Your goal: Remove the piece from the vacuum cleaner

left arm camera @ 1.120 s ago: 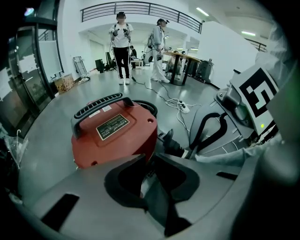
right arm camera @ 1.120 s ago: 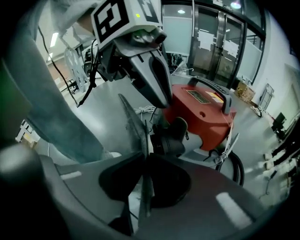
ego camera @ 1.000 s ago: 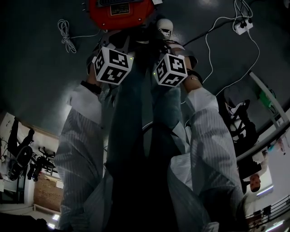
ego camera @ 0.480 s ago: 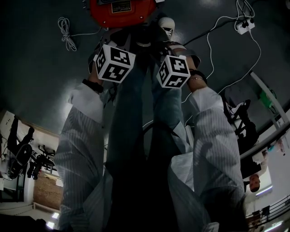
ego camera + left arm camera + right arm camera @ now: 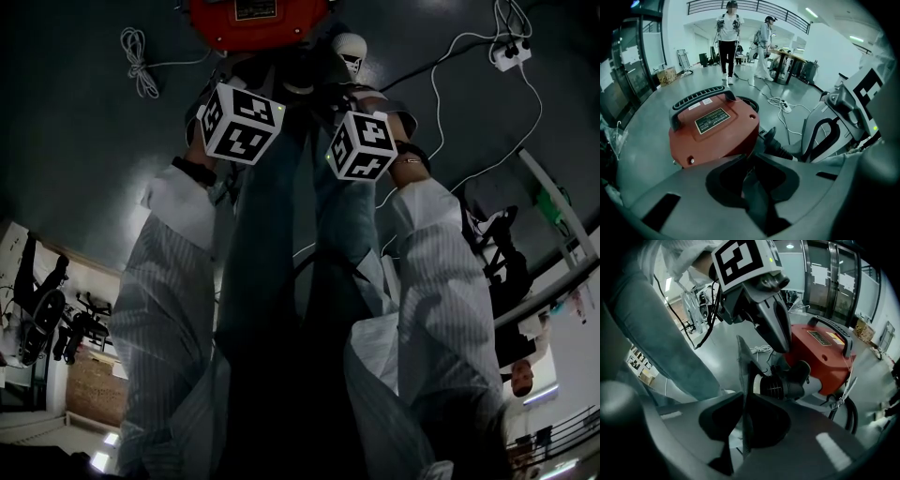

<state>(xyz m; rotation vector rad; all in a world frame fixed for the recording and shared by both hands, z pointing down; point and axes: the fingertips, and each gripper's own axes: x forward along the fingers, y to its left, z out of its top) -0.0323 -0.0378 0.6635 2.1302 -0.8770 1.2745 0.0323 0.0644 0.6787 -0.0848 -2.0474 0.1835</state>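
A red vacuum cleaner [image 5: 255, 19] with a black carry handle [image 5: 701, 96] stands on the grey floor in front of the person's legs. From its side sticks a black hose connector [image 5: 785, 383] with a white collar, also seen as a pale knob [image 5: 349, 49] in the head view. My left gripper [image 5: 751, 157] is shut with nothing between its jaws, its tips at the vacuum's near edge. My right gripper [image 5: 742, 345] hangs just left of the connector. Its jaws stand together and I see nothing between them. Both marker cubes [image 5: 242, 122] hover low over the vacuum.
A white cable runs to a power strip [image 5: 511, 52] at the back right, and a coiled cord [image 5: 139, 70] lies at the left. Two other people [image 5: 727, 42] stand far down the hall. A black hose [image 5: 851, 416] loops beside the vacuum.
Both marker cubes have crept a little up the head view toward the vacuum. The vacuum has slid up the frame too, so their spacing is nearly the same.
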